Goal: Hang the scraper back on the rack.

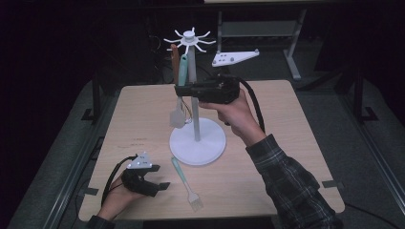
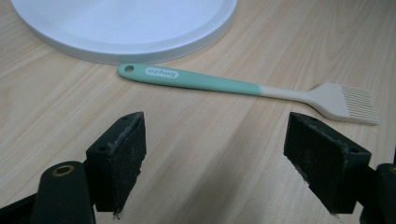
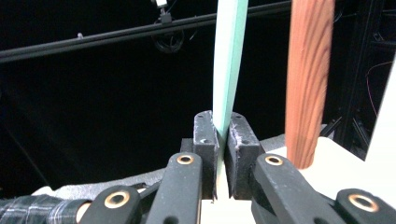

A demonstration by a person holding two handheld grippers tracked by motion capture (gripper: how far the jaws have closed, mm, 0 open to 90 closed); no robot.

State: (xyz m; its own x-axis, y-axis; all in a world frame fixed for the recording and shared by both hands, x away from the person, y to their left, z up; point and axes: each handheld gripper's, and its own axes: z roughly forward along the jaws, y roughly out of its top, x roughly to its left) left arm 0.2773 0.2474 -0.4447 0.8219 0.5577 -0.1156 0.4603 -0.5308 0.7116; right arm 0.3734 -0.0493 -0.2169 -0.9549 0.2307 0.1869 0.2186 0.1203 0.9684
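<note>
The right gripper (image 3: 222,154) has its jaws clamped on the mint handle of a spatula (image 1: 182,71), which stands nearly upright just under the hook crown of the white rack (image 1: 193,39), beside a wooden handle (image 3: 308,79). So the lift looks like a straight upward one (my guess). The left gripper (image 1: 152,183) rests low on the bench (image 1: 267,114), jaws wide and empty, a pastry brush (image 2: 243,87) lying crosswise just ahead.

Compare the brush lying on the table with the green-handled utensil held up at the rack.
The brush lies flat on the table, untouched; the utensil stands upright, clamped in the right claw. The brush ends in bristles; the utensil ends in a flat pale head. Both have green handles.
</note>
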